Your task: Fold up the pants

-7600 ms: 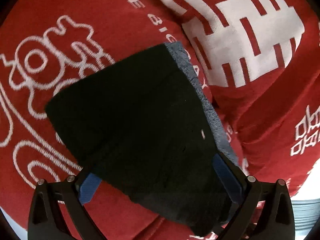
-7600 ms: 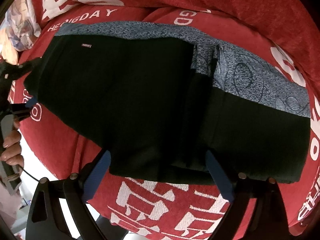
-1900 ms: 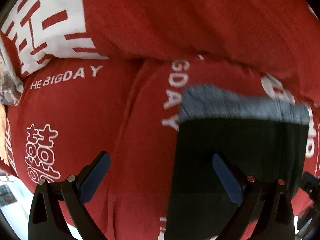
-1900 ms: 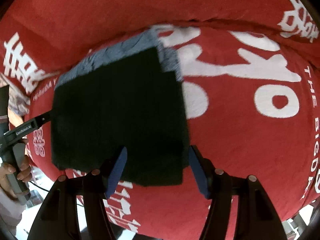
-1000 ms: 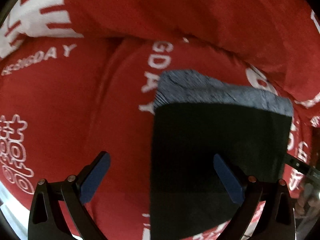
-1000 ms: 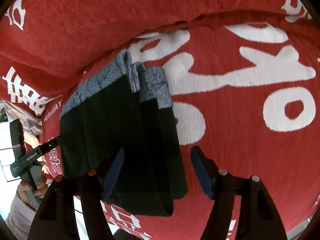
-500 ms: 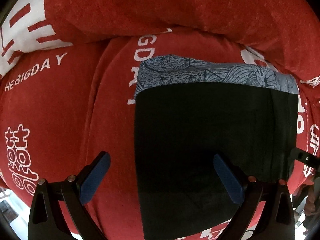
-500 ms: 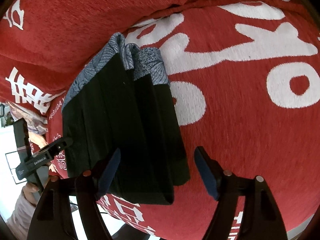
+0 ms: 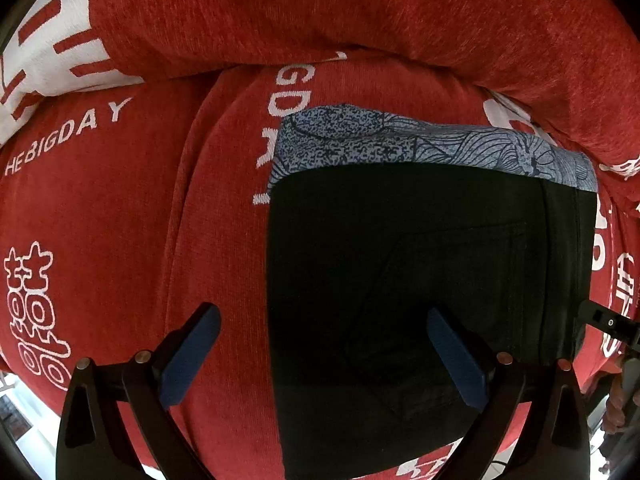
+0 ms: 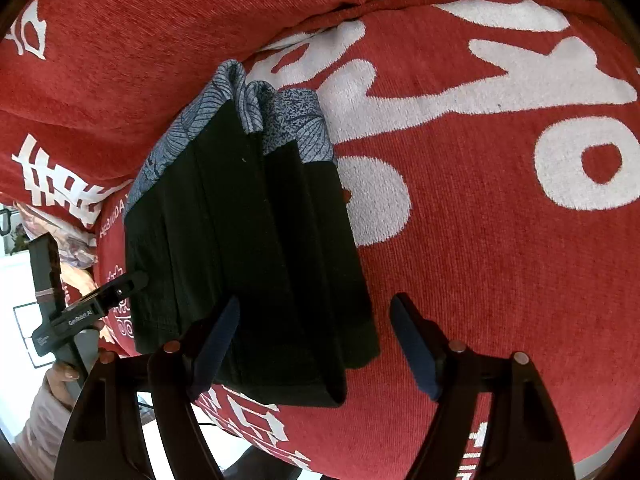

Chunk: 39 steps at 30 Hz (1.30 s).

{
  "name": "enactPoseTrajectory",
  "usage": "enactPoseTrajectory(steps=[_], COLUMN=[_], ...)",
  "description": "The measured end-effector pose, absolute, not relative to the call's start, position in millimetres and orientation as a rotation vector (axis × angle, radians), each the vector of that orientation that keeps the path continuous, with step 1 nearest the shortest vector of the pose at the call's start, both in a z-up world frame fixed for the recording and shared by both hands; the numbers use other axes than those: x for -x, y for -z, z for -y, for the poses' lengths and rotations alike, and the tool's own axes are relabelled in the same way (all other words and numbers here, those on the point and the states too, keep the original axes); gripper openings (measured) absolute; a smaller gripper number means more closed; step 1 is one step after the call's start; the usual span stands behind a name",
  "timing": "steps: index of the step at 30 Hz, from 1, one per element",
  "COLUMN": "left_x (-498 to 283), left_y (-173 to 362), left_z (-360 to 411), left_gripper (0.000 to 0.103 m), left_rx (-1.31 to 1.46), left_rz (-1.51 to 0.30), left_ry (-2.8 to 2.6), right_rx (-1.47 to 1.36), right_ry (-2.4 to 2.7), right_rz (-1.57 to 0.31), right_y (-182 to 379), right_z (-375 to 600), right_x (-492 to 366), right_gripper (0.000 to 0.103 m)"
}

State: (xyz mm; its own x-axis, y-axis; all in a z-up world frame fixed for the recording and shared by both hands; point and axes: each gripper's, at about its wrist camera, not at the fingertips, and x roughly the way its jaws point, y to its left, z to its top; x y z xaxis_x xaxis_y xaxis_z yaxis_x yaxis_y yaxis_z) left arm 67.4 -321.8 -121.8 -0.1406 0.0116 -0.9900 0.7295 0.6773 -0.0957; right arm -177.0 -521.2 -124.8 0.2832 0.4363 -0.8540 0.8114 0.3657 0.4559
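The black pants (image 9: 420,280) lie folded into a compact stack on the red sofa seat, their blue-grey patterned waistband (image 9: 400,148) toward the backrest. My left gripper (image 9: 322,320) points down over the stack's left edge, open and holding nothing. In the right wrist view the pants (image 10: 248,240) show stacked layers, with the waistband (image 10: 280,120) at the top. My right gripper (image 10: 316,308) stands open over their near right corner, its pads clear of the cloth. The left gripper (image 10: 100,300) appears at the pants' left edge.
A red sofa cover (image 9: 120,220) with white lettering spans seat and backrest (image 9: 360,20). A seam (image 9: 180,200) runs down the seat left of the pants. A floral cloth (image 10: 76,240) and a hand (image 10: 60,376) show at the left. Bright floor lies beyond the seat's front edge.
The pants, spread wide several seconds ago, are now folded narrower. Over the last second the left view slid over the stack, and the right gripper's jaws widened a little off the cloth.
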Motion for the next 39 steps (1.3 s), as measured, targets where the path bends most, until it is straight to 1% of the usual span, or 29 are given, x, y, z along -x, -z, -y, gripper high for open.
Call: enactPoseTrajectory(steps=[13, 19, 23, 28, 34, 35, 39], left_x=[-70, -83, -88, -92, -98, -98, -89], left_y=[129, 138, 140, 136, 149, 151, 162], left_z=[320, 308, 305, 303, 306, 308, 319], left_gripper=[0.103, 0.103, 0.103, 0.103, 0.103, 0.103, 0.103], left_rx=[-0.604, -0.502, -0.471, -0.381, -0.315, -0.31, -0.307], left_rz=[-1.644, -1.736, -1.758, -1.783, -1.804, -1.805, -1.808], left_ry=[0.694, 0.714, 0.751, 0.878, 0.958, 0.964, 1.001], right_rx=[-1.264, -1.278, -1.277, -1.282, -1.345, -1.352, -1.332], right_ry=[0.347, 0.316, 0.285, 0.23, 0.078, 0.057, -0.009], right_rz=[-1.343, -1.336, -1.323, -1.286, -1.207, -1.2, -1.144], right_y=[126, 128, 129, 133, 152, 155, 165], right_z=[521, 526, 531, 540, 550, 550, 552], right_x=[177, 180, 181, 182, 177, 175, 168], right_gripper=[0.081, 0.081, 0.081, 0.081, 0.081, 0.082, 0.082])
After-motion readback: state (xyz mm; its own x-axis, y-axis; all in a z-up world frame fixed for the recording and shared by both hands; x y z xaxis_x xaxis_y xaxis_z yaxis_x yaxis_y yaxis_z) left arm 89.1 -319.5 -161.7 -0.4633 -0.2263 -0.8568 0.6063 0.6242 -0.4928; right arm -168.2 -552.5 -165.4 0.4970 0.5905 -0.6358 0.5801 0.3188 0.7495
